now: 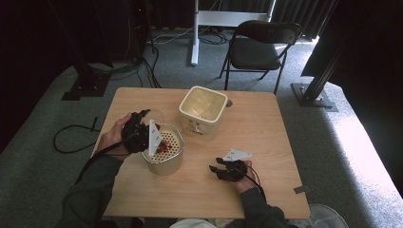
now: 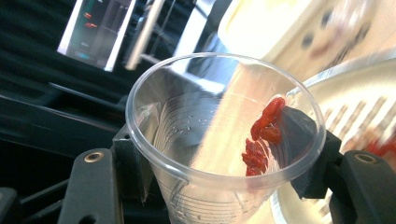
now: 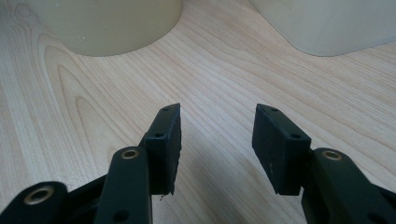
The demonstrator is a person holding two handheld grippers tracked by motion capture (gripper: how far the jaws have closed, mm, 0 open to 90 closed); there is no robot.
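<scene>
Pale wooden table is set on grey carpet, and over it a clear thin-walled plastic cup is held tipped above the cream perforated strainer basket, clamped by the left gripper across its ribbed wall. Small red dried berries are seen clinging inside the cup. Light, flimsy and easily crushed it is judged to be; a gentle squeeze below the stiffer rim is advised. The right gripper is rested on the table, jaws parted, nothing between them.
</scene>
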